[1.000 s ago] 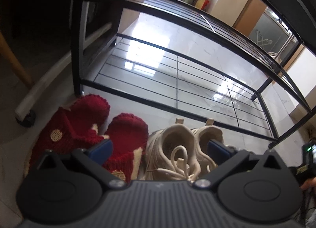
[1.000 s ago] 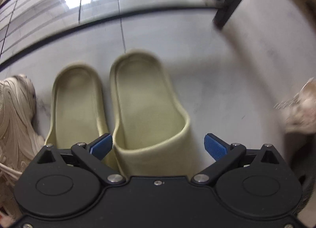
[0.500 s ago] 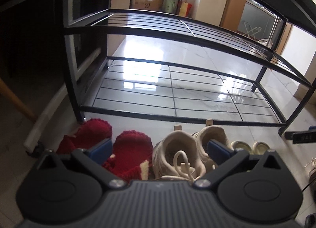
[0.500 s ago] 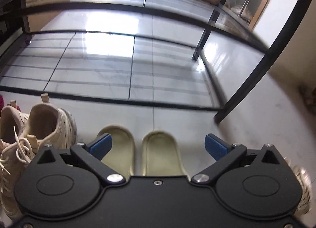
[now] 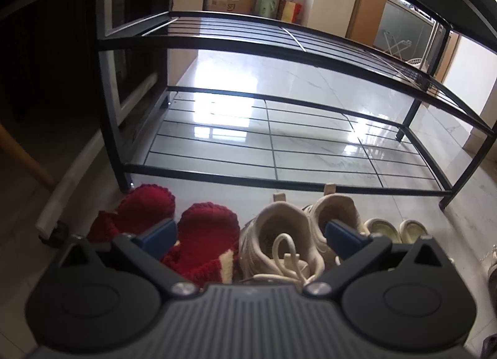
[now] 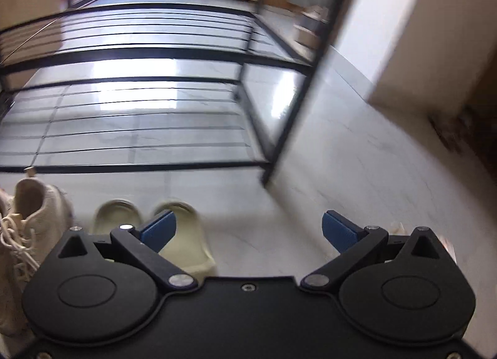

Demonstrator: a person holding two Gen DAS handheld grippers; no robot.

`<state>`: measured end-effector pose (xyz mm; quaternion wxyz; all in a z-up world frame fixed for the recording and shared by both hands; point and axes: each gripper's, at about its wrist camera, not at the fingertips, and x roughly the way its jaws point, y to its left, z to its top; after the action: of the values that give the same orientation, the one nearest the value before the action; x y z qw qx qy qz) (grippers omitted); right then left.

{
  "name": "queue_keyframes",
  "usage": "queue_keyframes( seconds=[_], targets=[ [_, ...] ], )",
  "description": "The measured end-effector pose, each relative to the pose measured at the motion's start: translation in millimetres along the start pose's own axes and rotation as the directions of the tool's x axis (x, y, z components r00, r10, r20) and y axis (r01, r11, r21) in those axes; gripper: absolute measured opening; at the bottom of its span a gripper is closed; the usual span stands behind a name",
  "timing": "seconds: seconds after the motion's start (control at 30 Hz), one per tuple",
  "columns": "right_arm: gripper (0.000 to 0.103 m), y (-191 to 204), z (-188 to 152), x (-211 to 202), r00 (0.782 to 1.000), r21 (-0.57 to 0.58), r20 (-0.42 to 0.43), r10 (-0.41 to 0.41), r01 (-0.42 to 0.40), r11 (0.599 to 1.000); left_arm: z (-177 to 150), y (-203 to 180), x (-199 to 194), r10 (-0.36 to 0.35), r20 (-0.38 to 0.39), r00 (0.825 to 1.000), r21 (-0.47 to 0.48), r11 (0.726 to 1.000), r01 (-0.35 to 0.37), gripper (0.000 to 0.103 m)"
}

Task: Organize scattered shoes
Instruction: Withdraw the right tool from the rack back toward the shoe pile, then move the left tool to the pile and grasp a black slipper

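Observation:
A row of shoes lies on the floor in front of a black wire shoe rack [image 5: 279, 178]. From the left stand a pair of red knitted slippers [image 5: 205, 234], a pair of beige laced sneakers [image 5: 285, 234] and a pair of pale yellow slides [image 5: 394, 228]. My left gripper [image 5: 250, 233] hangs open above the slippers and sneakers, holding nothing. In the right wrist view the slides [image 6: 183, 234] and one sneaker [image 6: 34, 209] sit low on the left. My right gripper [image 6: 248, 228] is open over bare floor just right of the slides.
The rack [image 6: 133, 166] has two bare wire shelves, and its right front leg [image 6: 289, 129] stands on the tiled floor. A wooden leg [image 5: 25, 157] and a white castor base [image 5: 59, 203] are at the left. Another shoe [image 5: 490, 265] shows at the far right edge.
Both grippers have drawn back and tilted up from the shoes. The right one has swung to the right, so the slides moved from its centre to its lower left.

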<state>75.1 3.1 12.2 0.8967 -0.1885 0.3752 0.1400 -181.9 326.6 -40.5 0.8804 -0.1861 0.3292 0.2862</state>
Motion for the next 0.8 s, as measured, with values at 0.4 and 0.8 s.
queue_keyframes(
  seconds=[0.4, 0.8],
  targets=[
    [0.102, -200, -147, -62, 0.995, 0.641, -0.017, -0.099, 0.087, 0.762, -10, -24, -1, -0.035, 0.041, 0.999, 0.092, 0.995, 0.031, 0.102],
    [0.102, -253, -225, -35, 0.997, 0.849, -0.070, -0.039, 0.080, 0.522, -18, -40, -11, -0.096, 0.079, 0.992, 0.067, 0.994, 0.090, 0.102]
  ],
)
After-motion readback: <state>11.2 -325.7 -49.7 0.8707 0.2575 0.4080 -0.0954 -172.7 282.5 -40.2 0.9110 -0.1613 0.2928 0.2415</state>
